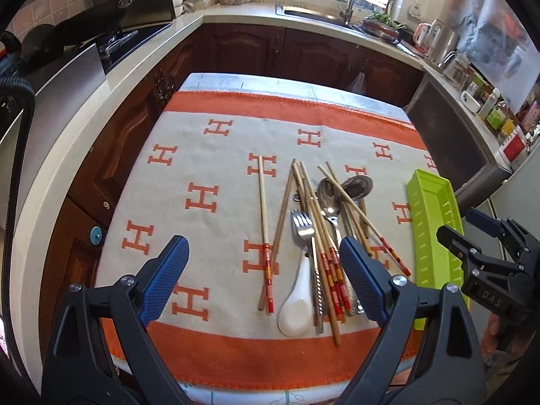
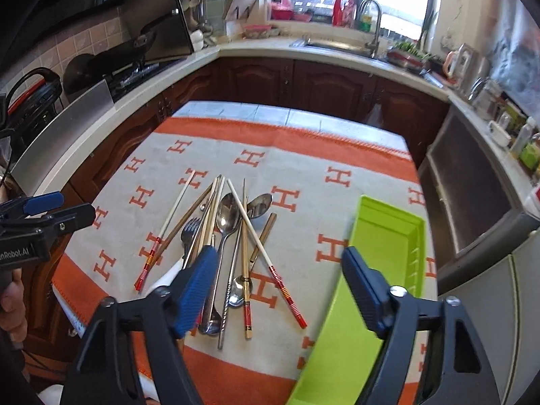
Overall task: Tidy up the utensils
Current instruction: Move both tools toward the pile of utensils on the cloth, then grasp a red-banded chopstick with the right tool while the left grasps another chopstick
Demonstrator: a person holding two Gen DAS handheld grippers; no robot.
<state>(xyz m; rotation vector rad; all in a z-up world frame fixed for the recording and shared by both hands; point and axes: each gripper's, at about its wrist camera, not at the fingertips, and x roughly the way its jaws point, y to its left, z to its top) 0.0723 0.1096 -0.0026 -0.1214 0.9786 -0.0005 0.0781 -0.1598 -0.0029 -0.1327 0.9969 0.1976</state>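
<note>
utensil pile [image 2: 222,253] at ten o'clock of the wide, empty right hand-held gripper [image 2: 280,290]; only the left view shows the white spoon [image 1: 297,303] whole

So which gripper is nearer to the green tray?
Right. The right gripper hangs over the near end of the green tray, jaws open. The left gripper is over the utensil pile, beside the tray.

One fork [image 1: 301,225], one white spoon [image 1: 296,307], one green tray [image 1: 433,233], several chopsticks [image 1: 264,233].
</note>
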